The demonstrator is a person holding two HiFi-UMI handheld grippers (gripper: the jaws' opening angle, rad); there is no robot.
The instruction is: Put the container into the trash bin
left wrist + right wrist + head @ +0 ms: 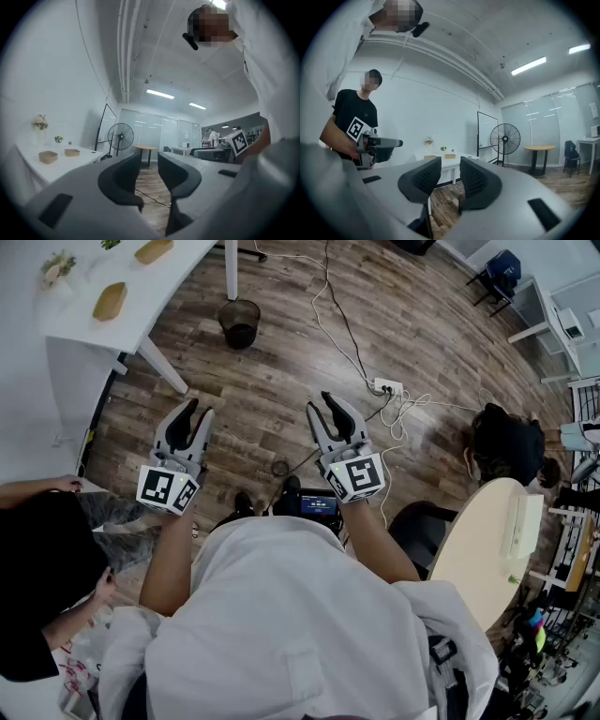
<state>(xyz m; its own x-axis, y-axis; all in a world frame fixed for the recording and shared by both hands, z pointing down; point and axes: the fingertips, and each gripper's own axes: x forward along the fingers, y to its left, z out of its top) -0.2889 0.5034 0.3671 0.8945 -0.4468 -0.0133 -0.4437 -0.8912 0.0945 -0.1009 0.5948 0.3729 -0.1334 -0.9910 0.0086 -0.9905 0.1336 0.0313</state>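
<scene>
Two shallow brown containers (110, 301) (153, 250) lie on the white table (56, 324) at the top left. A black trash bin (240, 322) stands on the wooden floor beside the table's leg. My left gripper (194, 415) and right gripper (330, 413) are held level side by side over the floor, well short of the bin and the table. Both are open with nothing between the jaws. In the left gripper view the gripper (149, 164) faces the room, the containers (48, 157) off to its left. In the right gripper view the gripper (450, 176) faces the table's containers (429, 157).
A power strip (386, 387) and loose cables lie on the floor ahead. A round wooden table (478, 540) stands at the right, with a seated person (506, 442) beyond it. Another person (37, 559) is close at my left. A standing fan (121, 136) is farther off.
</scene>
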